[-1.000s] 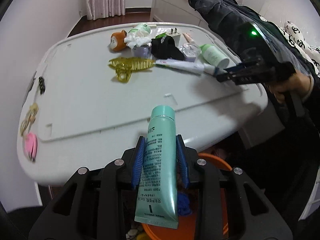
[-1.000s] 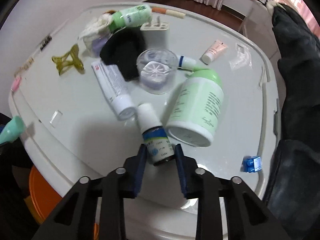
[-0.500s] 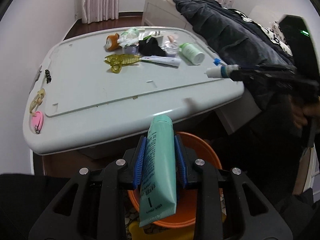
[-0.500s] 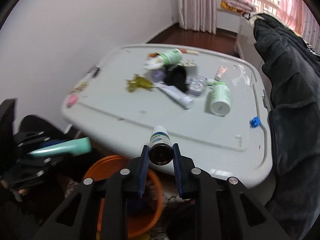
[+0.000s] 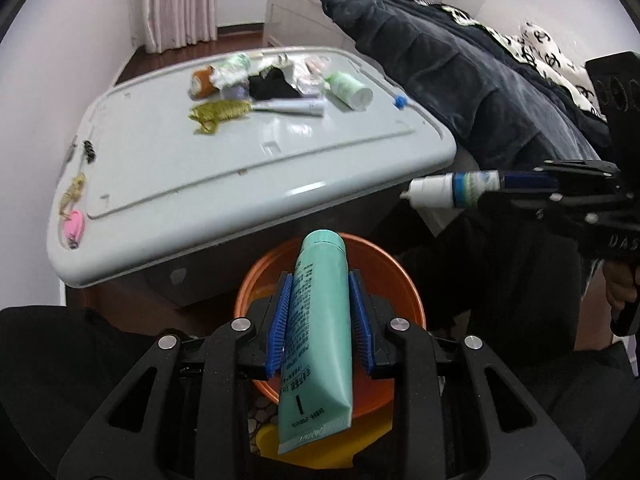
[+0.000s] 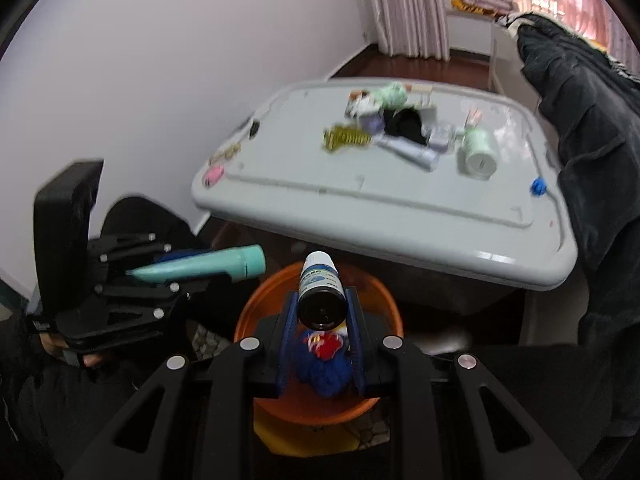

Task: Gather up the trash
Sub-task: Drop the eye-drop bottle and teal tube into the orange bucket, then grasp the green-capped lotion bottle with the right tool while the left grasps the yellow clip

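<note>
Trash (image 5: pixel 276 92) — grey table (image 5: pixel 240 168), bedroom.

From here the pile of things (image 6: pixel 404 132) on the table (image 6: pixel 400 208) is a blur, so I can't name them. My green tube (image 5: pixel 318 332) hides much of the orange bucket (image 5: pixel 256 280). The small print on the tube is too tiny to read.

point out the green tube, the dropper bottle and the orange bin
green tube (image 5: pixel 320 320), left wrist view, on its printed body between the fingers
dropper bottle (image 6: pixel 320 280), right wrist view, on its blue label
orange bin (image 6: pixel 380 292), right wrist view, on its far right rim
</note>
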`<state>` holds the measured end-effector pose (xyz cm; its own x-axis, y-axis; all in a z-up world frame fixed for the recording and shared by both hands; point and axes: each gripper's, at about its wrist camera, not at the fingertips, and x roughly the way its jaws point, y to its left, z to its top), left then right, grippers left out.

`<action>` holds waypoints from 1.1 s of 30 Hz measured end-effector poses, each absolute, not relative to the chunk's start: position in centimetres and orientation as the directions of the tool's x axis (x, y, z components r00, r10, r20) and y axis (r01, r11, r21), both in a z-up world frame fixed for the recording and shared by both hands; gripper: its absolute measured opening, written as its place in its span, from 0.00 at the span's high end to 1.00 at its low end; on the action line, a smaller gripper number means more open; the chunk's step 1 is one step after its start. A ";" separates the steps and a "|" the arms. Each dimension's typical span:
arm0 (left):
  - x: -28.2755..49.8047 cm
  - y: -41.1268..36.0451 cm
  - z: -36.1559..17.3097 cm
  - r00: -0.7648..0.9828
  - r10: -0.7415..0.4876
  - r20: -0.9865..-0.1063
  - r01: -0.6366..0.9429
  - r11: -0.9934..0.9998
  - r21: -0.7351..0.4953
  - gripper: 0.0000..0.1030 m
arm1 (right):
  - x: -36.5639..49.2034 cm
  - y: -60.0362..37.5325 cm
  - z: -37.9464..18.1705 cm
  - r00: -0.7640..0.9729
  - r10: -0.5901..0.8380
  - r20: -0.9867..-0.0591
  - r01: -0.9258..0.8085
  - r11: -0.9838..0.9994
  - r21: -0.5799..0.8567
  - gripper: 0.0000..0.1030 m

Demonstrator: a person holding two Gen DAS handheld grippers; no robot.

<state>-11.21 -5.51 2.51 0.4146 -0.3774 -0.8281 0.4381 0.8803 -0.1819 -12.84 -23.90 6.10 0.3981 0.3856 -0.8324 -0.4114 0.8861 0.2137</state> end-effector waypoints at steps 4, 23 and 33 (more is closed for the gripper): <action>-11.0 -5.5 1.4 0.417 -0.351 -0.838 0.415 0.894 -0.168 0.22 | -12.2 -23.7 3.9 0.405 0.325 -0.855 -0.395 0.905 0.157 0.48; 1.1 -4.4 1.2 0.448 -0.315 -0.837 0.259 0.942 -0.216 0.21 | 17.8 -29.3 0.0 0.360 0.013 -0.933 -0.105 0.994 -0.027 0.39; 5.0 -4.0 -0.4 0.435 -0.270 -0.859 0.193 0.960 -0.205 0.21 | 19.2 -29.3 -4.4 0.313 0.006 -0.950 -0.070 0.997 -0.017 0.55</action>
